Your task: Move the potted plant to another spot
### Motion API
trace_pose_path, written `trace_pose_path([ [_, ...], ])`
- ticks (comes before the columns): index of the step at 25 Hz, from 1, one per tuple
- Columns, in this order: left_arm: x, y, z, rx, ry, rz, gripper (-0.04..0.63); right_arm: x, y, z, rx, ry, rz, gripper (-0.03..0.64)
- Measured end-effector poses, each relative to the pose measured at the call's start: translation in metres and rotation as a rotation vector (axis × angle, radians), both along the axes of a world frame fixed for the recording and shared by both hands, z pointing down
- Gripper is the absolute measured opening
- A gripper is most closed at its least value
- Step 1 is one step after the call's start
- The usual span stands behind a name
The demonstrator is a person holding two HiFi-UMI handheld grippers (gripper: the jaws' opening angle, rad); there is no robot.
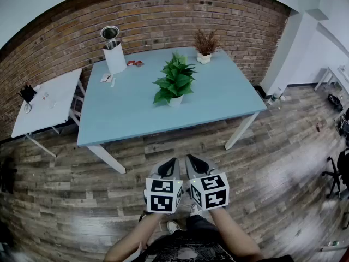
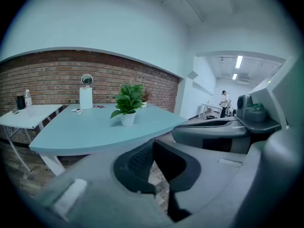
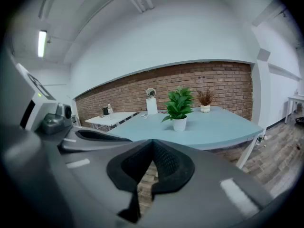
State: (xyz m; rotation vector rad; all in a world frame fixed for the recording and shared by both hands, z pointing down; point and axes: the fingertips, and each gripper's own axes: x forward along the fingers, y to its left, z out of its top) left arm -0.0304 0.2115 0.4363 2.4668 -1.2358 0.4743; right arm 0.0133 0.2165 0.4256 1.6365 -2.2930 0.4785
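Here, the green leafy plant in a white pot (image 1: 175, 86) stands upright on the pale-blue worktop (image 1: 229, 100), straight ahead, well apart from my left hand-held gripper (image 1: 167, 168) and right hand-held gripper (image 1: 197, 165), both closed empty, about equally near.

Potted plant (image 1: 175, 84) on table (image 1: 131, 116); dried plant (image 1: 205, 43) behind

Looking down on a pale blue table (image 1: 218, 100) standing on wood-plank floor (image 1: 272, 168). Bearing a potted plant (image 1: 175, 83) near the middle, a dried plant (image 1: 205, 45) at the far right corner, a white cylinder (image 1: 114, 56) far left, small red items (image 1: 134, 63) just beside it.
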Motion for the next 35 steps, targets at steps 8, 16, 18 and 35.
trace_pose_path([
  [8, -0.004, -0.002, 0.005, -0.003, -0.006, 0.015, -0.002, -0.003, -0.003, 0.004, 0.007, -0.021, 0.030, 0.005],
  [16, -0.003, -0.025, 0.007, -0.002, -0.007, 0.015, -0.002, -0.003, -0.024, 0.006, 0.010, -0.015, 0.028, 0.005],
  [18, -0.002, -0.032, 0.011, -0.004, -0.008, 0.013, -0.002, 0.000, -0.032, 0.010, 0.007, -0.014, 0.028, 0.005],
  [35, 0.017, -0.119, 0.033, -0.048, -0.029, -0.046, -0.003, 0.023, -0.120, 0.037, -0.042, -0.018, -0.015, 0.005],
])
